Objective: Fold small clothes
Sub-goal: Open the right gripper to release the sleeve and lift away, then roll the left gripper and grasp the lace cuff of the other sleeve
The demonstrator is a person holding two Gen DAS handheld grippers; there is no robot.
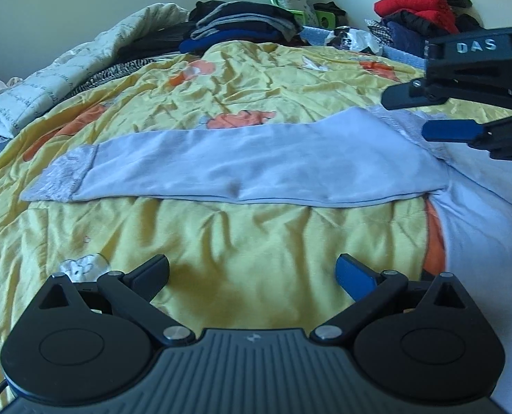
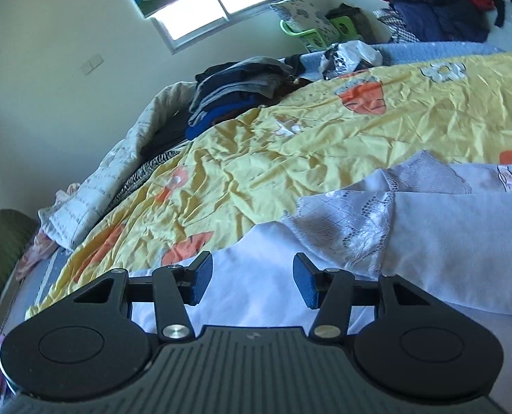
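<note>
A pale lilac long-sleeved top lies flat on the yellow bedspread (image 1: 221,238). Its sleeve (image 1: 256,162) stretches to the left and ends in a lace cuff (image 1: 66,172). My left gripper (image 1: 252,265) hovers open over bare bedspread in front of the sleeve, with nothing between its fingers. My right gripper (image 1: 407,115) hangs above the top's shoulder at the right, tilted, its jaws apart and holding nothing. In the right wrist view the right gripper (image 2: 252,262) is above the white cloth of the top (image 2: 445,224), beside a lace panel (image 2: 352,220).
A stack of folded dark clothes (image 1: 242,24) sits at the far side of the bed. A heap of red and dark clothes (image 1: 421,7) is at the back right. A white quilt (image 1: 66,69) is bunched at the left, and a crumpled plastic bag (image 1: 352,39) lies behind the bedspread.
</note>
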